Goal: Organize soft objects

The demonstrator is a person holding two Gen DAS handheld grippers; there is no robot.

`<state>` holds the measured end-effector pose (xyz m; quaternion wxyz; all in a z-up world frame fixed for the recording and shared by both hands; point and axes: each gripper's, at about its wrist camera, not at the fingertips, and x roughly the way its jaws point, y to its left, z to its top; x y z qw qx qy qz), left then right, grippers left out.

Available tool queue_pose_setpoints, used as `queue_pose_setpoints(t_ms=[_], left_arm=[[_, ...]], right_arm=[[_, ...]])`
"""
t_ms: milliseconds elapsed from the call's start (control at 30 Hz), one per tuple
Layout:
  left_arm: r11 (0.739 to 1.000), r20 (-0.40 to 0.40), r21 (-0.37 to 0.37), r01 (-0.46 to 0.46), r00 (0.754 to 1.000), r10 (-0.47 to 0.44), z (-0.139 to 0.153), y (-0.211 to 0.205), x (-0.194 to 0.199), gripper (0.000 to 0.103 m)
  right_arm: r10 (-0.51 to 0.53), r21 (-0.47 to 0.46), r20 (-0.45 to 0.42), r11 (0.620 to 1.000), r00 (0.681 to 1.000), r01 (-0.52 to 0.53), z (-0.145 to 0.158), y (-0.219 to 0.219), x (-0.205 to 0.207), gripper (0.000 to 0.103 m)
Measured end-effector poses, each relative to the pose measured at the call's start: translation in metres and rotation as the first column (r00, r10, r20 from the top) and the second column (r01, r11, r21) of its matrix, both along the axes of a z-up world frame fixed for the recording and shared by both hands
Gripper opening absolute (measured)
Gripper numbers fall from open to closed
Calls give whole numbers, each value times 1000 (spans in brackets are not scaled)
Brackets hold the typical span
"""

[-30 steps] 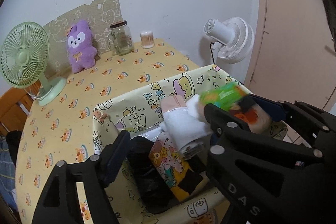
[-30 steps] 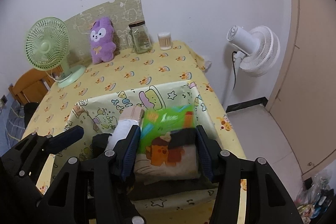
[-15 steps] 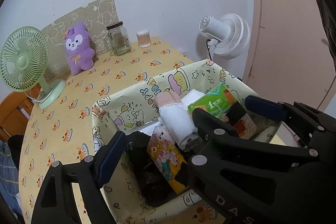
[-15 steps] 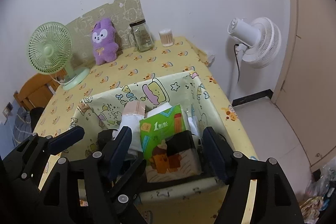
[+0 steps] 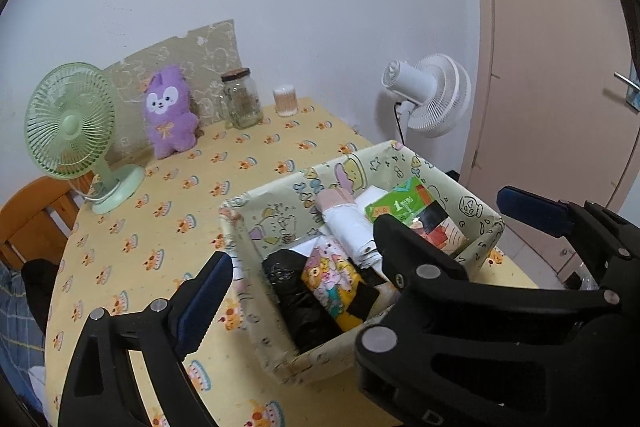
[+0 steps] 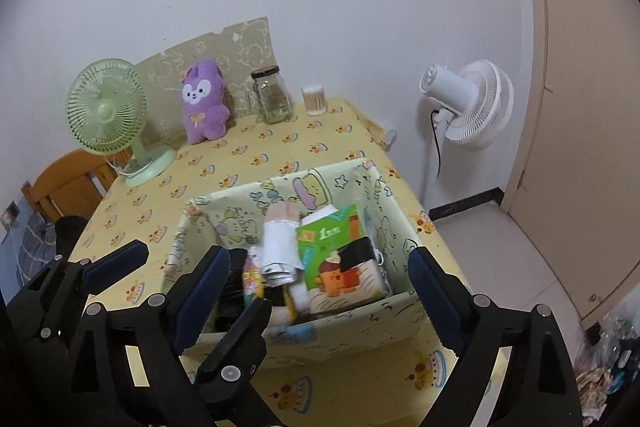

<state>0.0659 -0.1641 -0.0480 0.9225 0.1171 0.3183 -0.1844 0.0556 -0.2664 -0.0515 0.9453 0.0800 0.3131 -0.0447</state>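
Tools, left (image 5: 308,259) and right (image 6: 320,291), both just opened wide, empty, above the storage box (image 6: 360,335).

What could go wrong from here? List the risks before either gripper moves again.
1. The green tissue pack leans on the other packs in the crowded storage box; a bump could tip it.
2. The storage box sits near the table edge; a shove could slide it off.
3. Reaching for the purple plush risks hitting the glass jar or green fan beside it.
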Motion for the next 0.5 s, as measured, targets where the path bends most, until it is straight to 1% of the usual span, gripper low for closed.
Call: queue_pose_setpoints(t_ms=[233,500], left_arm=[[998,45,-31,-46,998,48,16,25,-11,95],[992,87,-79,-101,990,107,35,57,-21,96]], right_arm=[[35,-29,35,999,999,-34,18,24,-11,93],[73,-63,82,996,994,-68,40,53,-20,96]])
